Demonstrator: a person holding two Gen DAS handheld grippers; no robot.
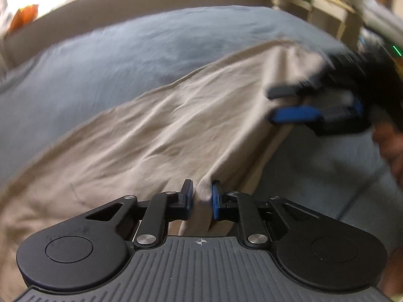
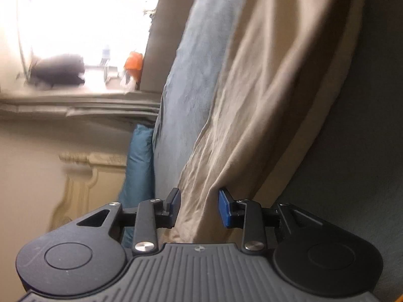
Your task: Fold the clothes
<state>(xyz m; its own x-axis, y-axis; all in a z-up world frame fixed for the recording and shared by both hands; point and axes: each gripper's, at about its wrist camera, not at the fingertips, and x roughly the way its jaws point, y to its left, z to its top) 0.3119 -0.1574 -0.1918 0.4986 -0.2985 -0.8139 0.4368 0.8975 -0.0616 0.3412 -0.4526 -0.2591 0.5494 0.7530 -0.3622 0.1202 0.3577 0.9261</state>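
A bed [image 1: 113, 50] covered in blue-grey bedding carries a beige garment [image 1: 151, 130], spread in wrinkles across its middle, one edge lifted clear of the cover toward the near side.

Left gripper [image 1: 202, 198]: jaws nearly closed, blue pads pinching a fold of beige garment [image 1: 151, 130], pitched steeply down. Right gripper [image 2: 199, 207]: jaws partly apart, cloth bunched between, pads seem to touch it on both sides; from the left wrist view it sits far right, blurred, hand [image 1: 390, 148] behind it.
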